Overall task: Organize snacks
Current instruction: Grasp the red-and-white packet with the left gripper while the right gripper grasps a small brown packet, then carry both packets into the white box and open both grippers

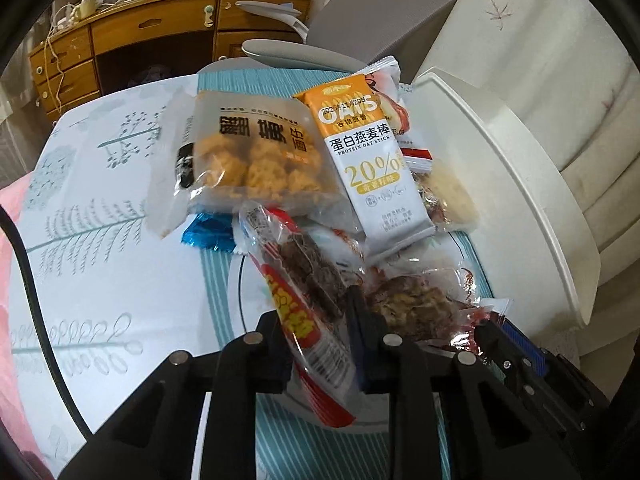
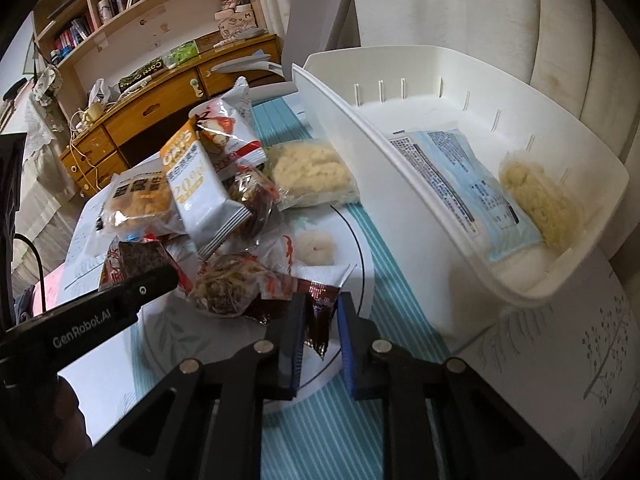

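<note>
The left gripper (image 1: 320, 320) pinches a red-and-clear snack packet (image 1: 298, 280); the right gripper (image 2: 320, 316) pinches a dark red sachet (image 2: 318, 312) by its edge, just above the table's pile. That thin hold could slip on the way to the white bin (image 2: 400, 184), and the crinkled wrappers may drag neighbouring packets off the heap.

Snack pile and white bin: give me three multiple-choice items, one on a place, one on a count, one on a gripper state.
1. Where does the OATS bar lie?
A. atop the snack pile
B. in the bin
C. on the floor

2. How many packets lie in the white bin?
A. none
B. two
C. five

3. The left gripper is:
A. wide open, empty
B. shut on a red-printed packet
C. out of view

Answers: 1 A, it rests over other packets; 2 B, a blue packet and a pale noodle packet; 3 B, its fingers pinch the wrapper.
</note>
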Motion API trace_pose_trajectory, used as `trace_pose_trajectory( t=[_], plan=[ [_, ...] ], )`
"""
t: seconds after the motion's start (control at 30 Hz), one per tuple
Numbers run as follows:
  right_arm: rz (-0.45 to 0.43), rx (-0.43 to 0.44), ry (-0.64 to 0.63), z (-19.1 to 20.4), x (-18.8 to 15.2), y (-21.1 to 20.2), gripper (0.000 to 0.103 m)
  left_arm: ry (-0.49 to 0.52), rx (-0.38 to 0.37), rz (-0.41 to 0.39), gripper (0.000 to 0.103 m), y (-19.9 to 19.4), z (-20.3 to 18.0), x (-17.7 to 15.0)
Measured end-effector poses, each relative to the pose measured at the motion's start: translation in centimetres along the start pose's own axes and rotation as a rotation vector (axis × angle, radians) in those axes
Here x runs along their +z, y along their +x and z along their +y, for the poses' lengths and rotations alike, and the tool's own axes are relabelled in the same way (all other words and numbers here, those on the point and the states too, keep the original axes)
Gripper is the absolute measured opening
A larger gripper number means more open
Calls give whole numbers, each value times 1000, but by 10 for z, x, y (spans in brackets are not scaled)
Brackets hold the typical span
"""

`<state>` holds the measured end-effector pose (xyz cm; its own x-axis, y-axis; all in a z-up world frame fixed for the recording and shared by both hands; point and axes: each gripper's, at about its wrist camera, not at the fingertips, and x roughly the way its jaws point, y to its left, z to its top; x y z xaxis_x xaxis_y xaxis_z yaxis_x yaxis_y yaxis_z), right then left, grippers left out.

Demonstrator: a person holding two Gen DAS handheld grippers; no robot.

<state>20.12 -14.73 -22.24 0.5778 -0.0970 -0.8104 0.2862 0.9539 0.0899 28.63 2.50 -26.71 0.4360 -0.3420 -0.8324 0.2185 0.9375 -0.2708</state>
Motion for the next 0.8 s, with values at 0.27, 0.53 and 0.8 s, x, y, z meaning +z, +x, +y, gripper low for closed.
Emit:
trace_pose_trajectory(
  t=[0.27,0.53,0.8],
  plan=[
    [-16,18,-22,5,-9,-26,13,-16,-5,-10,21,-37,-2,-20],
    [-64,34,-31,1,-10,-64,12,-26,-7,0,21,-83,-10,-40],
    [-115,79,-46,-5,1,-102,11,-26,12,-1,21,-126,-22,-49]
  ],
)
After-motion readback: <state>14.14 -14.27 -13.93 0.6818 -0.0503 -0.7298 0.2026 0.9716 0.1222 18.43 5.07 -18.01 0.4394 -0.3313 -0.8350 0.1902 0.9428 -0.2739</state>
